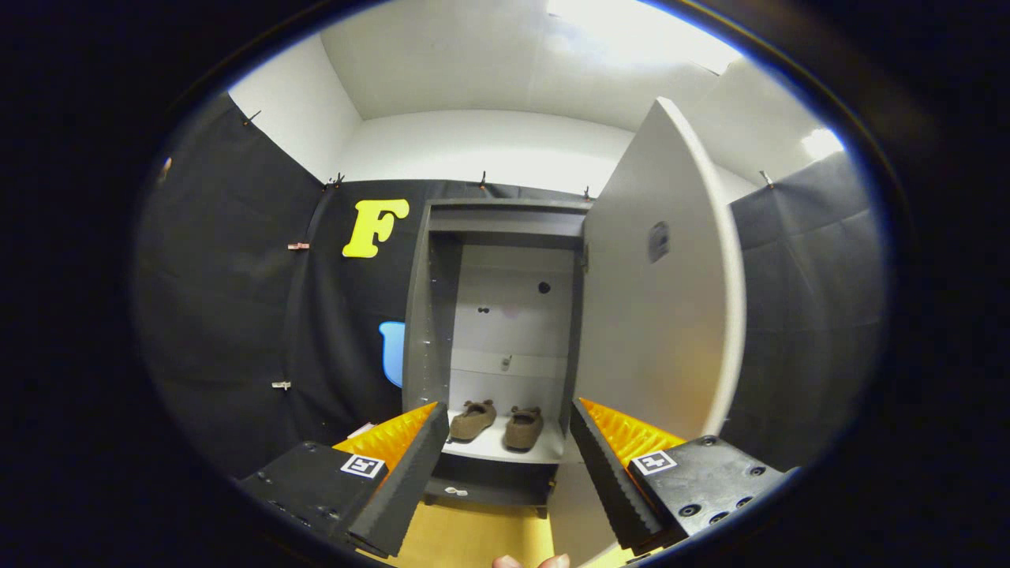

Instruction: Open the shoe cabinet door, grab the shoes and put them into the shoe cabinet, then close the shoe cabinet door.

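At about nine o'clock from the cabinet hangs the booth's black cloth wall (229,315), pinned up with small clips, and white wall rises above it toward twelve o'clock. Beyond the fingers stands the grey shoe cabinet (430,315), its inside open to view, with a pale back panel and a white shelf (505,448) low down. On that shelf sit the two brown shoes, side by side: the left shoe (472,420) at roughly eleven o'clock from the gap between the fingers, the right shoe (523,427) just beside it at about twelve. The gripper (507,442) is spread wide and holds nothing, its fingers framing the shelf from nearer the camera. At three o'clock from the shoes the cabinet door (663,315) stands swung open. Below the fingers, yellowish wooden floor (473,536) shows
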